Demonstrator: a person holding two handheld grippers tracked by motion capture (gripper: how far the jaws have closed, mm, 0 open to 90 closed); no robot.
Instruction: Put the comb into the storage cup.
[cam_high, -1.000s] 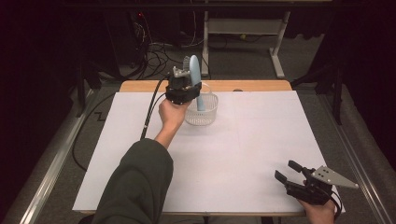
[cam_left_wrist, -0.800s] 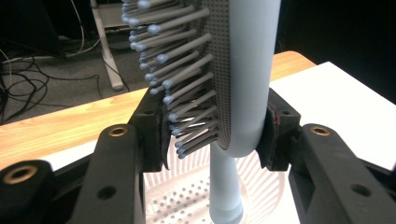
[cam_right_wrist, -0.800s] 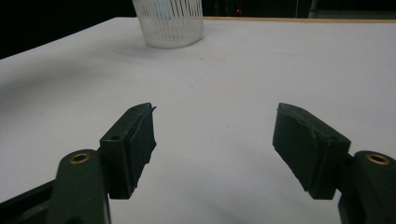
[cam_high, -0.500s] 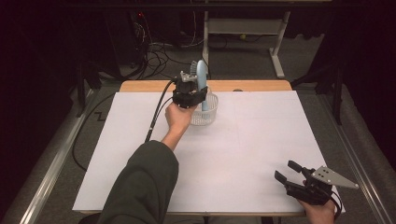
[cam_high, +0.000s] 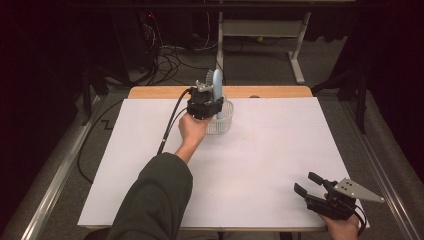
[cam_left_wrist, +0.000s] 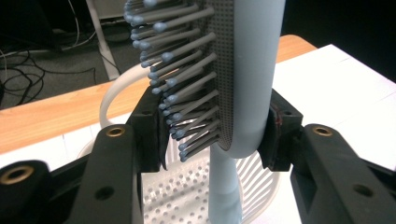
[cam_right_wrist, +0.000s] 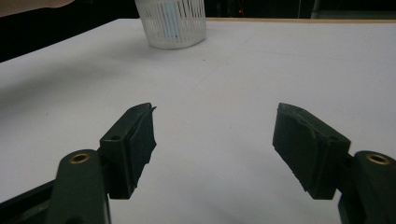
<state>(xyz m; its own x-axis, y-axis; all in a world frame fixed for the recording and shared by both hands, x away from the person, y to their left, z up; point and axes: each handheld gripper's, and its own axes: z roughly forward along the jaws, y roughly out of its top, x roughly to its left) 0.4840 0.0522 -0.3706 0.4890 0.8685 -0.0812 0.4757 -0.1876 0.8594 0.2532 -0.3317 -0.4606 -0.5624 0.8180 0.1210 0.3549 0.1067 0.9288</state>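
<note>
Hairbrush (cam_left_wrist: 243, 79) is pinched by the left gripper (cam_left_wrist: 215, 135) — one pad is pressed into the bristles (cam_left_wrist: 182, 84), the other against the smooth back of the head. Brush is held upright, bristle head up, its pale blue handle pointing down into the white perforated basket (cam_left_wrist: 187, 196). Whether the handle end touches the basket floor cannot be told. In the high view the left gripper (cam_high: 204, 106) is seen at the far edge of the white table sheet (cam_high: 250, 165), right over the near-left rim of the basket (cam_high: 222, 120), with the brush (cam_high: 217, 87) sticking up above it. Basket is placed near the wooden strip (cam_high: 270, 92) along the table's far side. Left forearm is stretched across the sheet from the bottom, in a dark green sleeve (cam_high: 155, 200).

Right gripper (cam_high: 312, 186) is held at the near right corner of the sheet, well apart from the basket — jaws spread wide, nothing between them. In the right gripper view its pads (cam_right_wrist: 135, 140) are seen low over bare sheet, with the basket (cam_right_wrist: 172, 23) far ahead and a blue shape visible through its slats.
</note>
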